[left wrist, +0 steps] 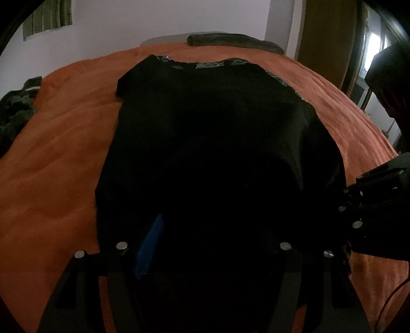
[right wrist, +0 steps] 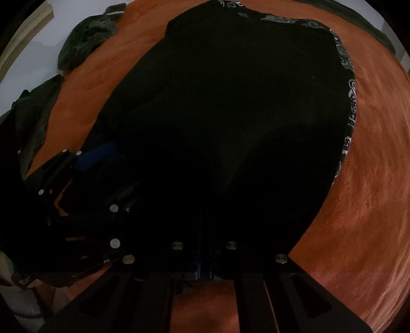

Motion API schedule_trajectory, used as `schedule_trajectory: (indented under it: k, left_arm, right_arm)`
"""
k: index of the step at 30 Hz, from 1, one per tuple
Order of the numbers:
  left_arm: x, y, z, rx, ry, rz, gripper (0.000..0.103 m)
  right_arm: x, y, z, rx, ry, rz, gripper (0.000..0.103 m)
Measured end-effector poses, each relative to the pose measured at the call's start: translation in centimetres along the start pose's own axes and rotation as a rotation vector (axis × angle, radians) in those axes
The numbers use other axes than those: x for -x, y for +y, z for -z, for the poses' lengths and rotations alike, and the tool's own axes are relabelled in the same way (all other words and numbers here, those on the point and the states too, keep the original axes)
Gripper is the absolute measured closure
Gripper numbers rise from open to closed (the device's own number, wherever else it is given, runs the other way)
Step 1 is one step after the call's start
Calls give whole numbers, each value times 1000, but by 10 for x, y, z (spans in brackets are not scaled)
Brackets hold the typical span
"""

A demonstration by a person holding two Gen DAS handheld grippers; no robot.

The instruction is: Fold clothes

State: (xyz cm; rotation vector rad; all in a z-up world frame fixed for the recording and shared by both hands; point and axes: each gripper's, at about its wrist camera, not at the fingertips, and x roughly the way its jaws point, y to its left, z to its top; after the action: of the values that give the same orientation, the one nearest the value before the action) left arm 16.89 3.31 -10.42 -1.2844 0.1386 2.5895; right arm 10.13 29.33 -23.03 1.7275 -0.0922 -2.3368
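The black shirt [left wrist: 210, 133] is plain across its spread back, with a pale, silvery paisley-like print [right wrist: 352, 102] running along its far and right-hand edges; the bed cover [left wrist: 59, 158] beneath it is a warm burnt orange, faintly mottled. A dark olive-green folded cloth [left wrist: 230, 41] lies at the far end of the bed, and a crumpled dark green garment [left wrist: 15, 110] with a pale stripe lies on the left side; the wall [left wrist: 153, 20] behind is a pale lilac-white. The left gripper [left wrist: 205, 246] is black with silver bolt heads and one bright blue finger pad [left wrist: 151, 246]; the right gripper [right wrist: 203, 243] is likewise black with silver bolt heads.
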Motion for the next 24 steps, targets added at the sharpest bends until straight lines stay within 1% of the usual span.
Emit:
schedule_trajectory:
  k: [3, 6, 7, 8, 9, 11, 12, 13, 14, 15, 16, 17, 19, 21, 23, 24]
  left_arm:
    - [2, 1, 0, 1, -5, 2, 35]
    - [4, 3, 1, 5, -12, 13, 35]
    - [4, 4, 1, 6, -12, 17, 35]
    - [5, 5, 2, 7, -12, 20, 35]
    - [5, 5, 1, 5, -8, 21, 35]
    - [5, 3, -1, -12, 2, 15, 35]
    - [8, 2, -3, -24, 2, 12, 35]
    - [17, 2, -7, -30, -16, 24, 35]
    - [26, 1, -10, -37, -36, 40, 35]
    - [39, 2, -14, -49, -72, 96, 34]
    - [51, 3, -18, -62, -104, 146, 31]
    - [56, 2, -23, -85, -110, 158, 27]
    - [64, -2, -38, -133, -114, 137, 27]
    - [62, -1, -58, -152, -99, 154, 27]
    - [50, 3, -77, -152, -71, 175, 27]
    - [40, 5, -84, -157, -50, 159, 27]
  right_arm:
    - [3, -2, 1, -11, 6, 5, 100]
    - [15, 4, 2, -35, -33, 22, 100]
    - [19, 6, 3, -24, -58, 40, 100]
    - [19, 7, 4, -1, -57, 56, 100]
    - [18, 8, 5, 20, -53, 70, 100]
    - [8, 2, 5, 43, 10, 81, 100]
    - [8, 1, 6, 42, 10, 76, 100]
    - [12, 2, 4, 54, 1, 88, 100]
    - [20, 6, 0, 88, -28, 117, 100]
    - [32, 8, -5, 123, -81, 131, 100]
    - [44, 10, -9, 158, -133, 145, 100]
    - [56, 11, -15, 187, -181, 154, 100]
    - [66, -2, -24, 158, -208, 141, 100]
    - [56, -9, -41, 118, -190, 131, 100]
    - [32, -15, -58, 48, -145, 88, 100]
    - [20, -23, -58, 11, -112, 64, 100]
